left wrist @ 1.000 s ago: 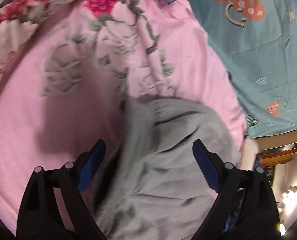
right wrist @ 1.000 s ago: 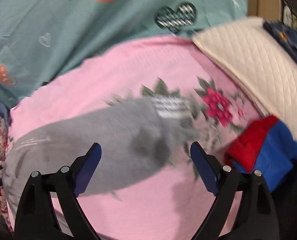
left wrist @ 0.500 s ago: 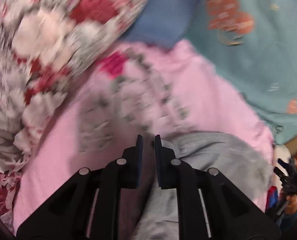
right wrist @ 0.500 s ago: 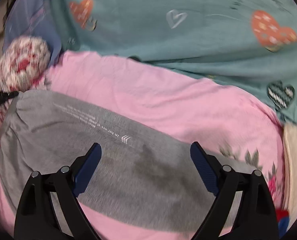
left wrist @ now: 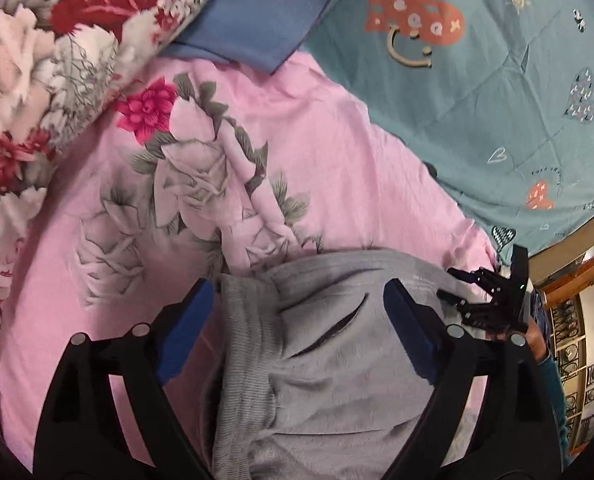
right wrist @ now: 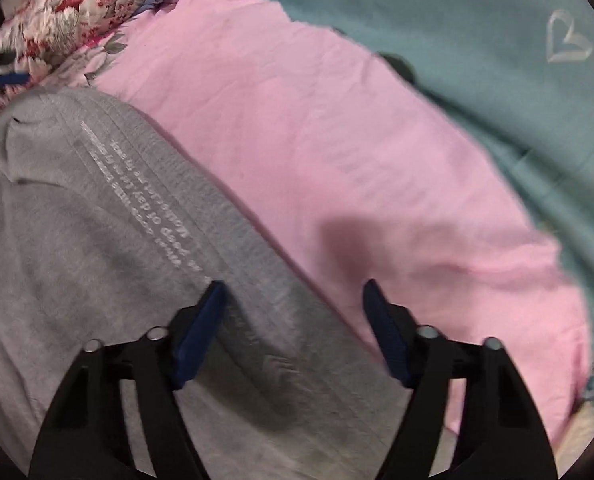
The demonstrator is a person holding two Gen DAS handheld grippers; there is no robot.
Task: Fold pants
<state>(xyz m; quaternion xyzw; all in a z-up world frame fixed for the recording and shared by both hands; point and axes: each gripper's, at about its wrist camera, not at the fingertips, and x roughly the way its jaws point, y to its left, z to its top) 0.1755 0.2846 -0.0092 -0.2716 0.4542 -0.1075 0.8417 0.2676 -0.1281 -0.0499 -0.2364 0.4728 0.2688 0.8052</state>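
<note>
Grey pants (left wrist: pixel 337 364) flat on pink sheet (left wrist: pixel 305 152) on bed. My left tongs (left wrist: pixel 297 300) wide over waistband; right tongs (right wrist: pixel 293 300) wide, straddling leg edge. I'd pinch both layers squarely.

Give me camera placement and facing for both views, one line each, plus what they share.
Left wrist: rides the left gripper, looking along its open fingers down at the grey pants waistband on the pink sheet; the right gripper shows at right, state unclear from here.
Right wrist: rides the right gripper, fingers open, looking down at the pants' printed edge and pink sheet; a blurred sliver of the left gripper shows at far left.
Shared: grey pants, pink sheet, teal heart-print cover, floral pillow.
</note>
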